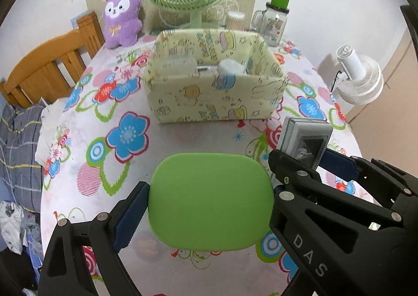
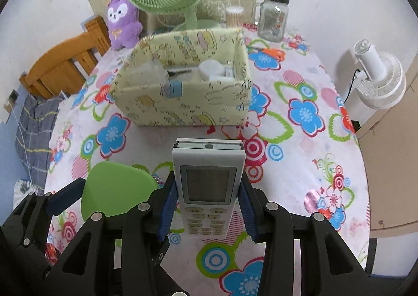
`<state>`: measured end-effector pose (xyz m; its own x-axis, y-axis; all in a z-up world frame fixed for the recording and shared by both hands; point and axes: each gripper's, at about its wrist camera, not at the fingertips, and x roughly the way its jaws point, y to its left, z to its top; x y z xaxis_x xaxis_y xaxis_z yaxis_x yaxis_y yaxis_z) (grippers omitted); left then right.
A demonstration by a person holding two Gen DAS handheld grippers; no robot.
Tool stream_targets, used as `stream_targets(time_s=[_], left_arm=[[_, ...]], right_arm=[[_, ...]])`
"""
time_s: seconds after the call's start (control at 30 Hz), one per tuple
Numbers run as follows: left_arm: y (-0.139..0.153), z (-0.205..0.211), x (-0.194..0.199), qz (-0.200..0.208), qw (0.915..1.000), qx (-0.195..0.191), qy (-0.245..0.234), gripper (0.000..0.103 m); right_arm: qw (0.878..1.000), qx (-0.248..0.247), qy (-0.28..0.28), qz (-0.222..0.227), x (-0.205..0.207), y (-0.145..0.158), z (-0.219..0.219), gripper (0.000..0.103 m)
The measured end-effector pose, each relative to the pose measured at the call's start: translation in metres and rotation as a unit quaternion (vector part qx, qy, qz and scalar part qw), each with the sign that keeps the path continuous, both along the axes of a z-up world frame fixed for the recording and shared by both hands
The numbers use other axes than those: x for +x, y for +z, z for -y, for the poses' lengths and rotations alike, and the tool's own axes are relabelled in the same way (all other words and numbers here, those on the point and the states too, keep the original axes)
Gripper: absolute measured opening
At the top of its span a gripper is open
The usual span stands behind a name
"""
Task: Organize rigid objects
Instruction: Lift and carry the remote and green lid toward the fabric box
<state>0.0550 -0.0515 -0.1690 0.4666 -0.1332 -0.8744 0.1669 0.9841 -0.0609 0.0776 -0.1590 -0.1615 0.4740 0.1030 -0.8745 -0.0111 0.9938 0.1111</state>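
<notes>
Clamped between the widely spread pads of the left gripper point(image 1: 210, 200), the flat rounded green plastic lid point(image 1: 211, 199), and, pinched narrowly in the right gripper point(image 2: 207, 213), the white remote control with grey screen point(image 2: 208, 183), are best carried level over the near rim and lowered into the pale yellow cartoon-printed fabric box point(image 2: 183, 110), which already holds a clear plastic container point(image 2: 154, 74) and a white round pot point(image 2: 211, 68).

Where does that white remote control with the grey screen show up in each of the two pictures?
Left wrist view: white remote control at right of centre, seen end-on in the right gripper.
Right wrist view: remote at lower centre, clamped upright.
Shared landmark: the pale yellow patterned fabric box behind it.
</notes>
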Motion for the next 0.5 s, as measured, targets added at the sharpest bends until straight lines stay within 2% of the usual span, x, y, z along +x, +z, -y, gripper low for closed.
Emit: stream_targets(time_s=[0.5], left_arm=[[0.046, -0.003, -0.01, 0.041, 0.9991, -0.001, -0.01, 0.095]], right_arm=[[0.999, 0.004, -0.017, 0.041, -0.016, 0.05, -0.001, 0.046]])
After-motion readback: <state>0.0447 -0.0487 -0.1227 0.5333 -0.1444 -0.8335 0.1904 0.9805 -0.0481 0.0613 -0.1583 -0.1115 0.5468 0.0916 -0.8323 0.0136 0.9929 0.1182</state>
